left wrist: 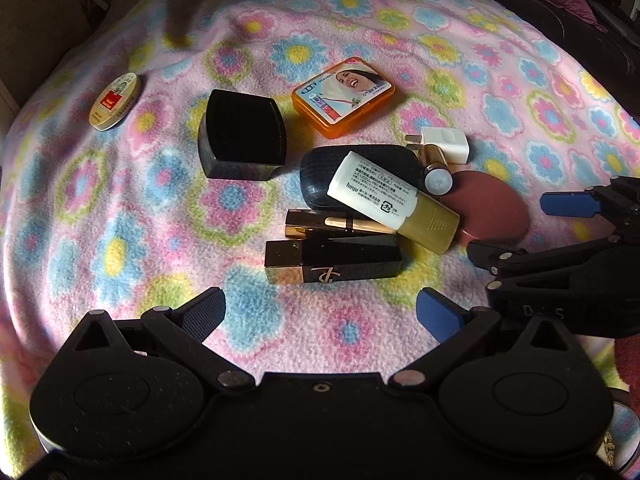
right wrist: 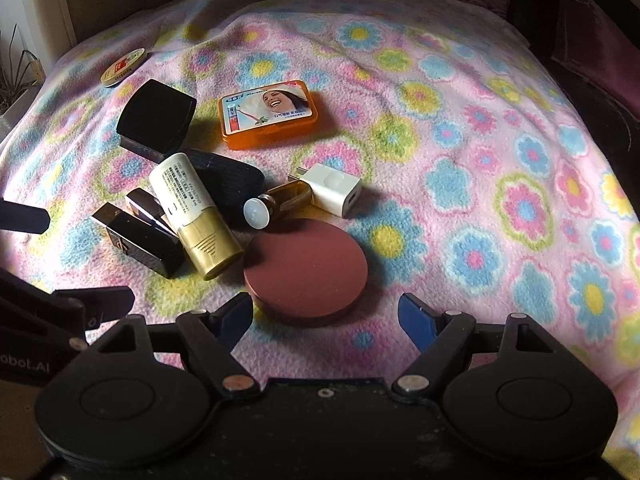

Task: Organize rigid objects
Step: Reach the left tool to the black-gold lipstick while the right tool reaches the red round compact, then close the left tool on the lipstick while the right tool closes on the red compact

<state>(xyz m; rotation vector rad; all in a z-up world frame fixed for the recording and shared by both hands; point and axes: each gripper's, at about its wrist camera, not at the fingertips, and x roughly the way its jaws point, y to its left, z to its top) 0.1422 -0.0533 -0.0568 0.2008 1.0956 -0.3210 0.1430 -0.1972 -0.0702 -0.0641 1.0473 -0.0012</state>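
The left gripper (left wrist: 320, 312) has its jaws spread wide and holds nothing; only the flowered blanket (left wrist: 120, 208) lies between them, and the black lipstick case (left wrist: 332, 266) is just beyond its fingertips. The right gripper (right wrist: 326, 320) has its jaws apart and released as well, without any contact. The round brown compact (right wrist: 306, 272) lies flat just beyond them, its near edge reaching into the gap between the tips, but the pads do not press it.

The objects lie in a loose heap on the blanket: a white tube with a gold cap (right wrist: 196, 216) leans over a dark oval case (right wrist: 228, 184), and a small brown bottle (right wrist: 276, 200) touches a white charger plug (right wrist: 334, 190). An orange tin (right wrist: 270, 114), a black square box (right wrist: 156, 120) and a small round tin (right wrist: 122, 66) lie apart, farther away.

The left wrist view shows the right gripper from the side at its right edge, close to the compact (left wrist: 490, 208). The right wrist view shows a potted plant (right wrist: 16, 76) at the left edge.
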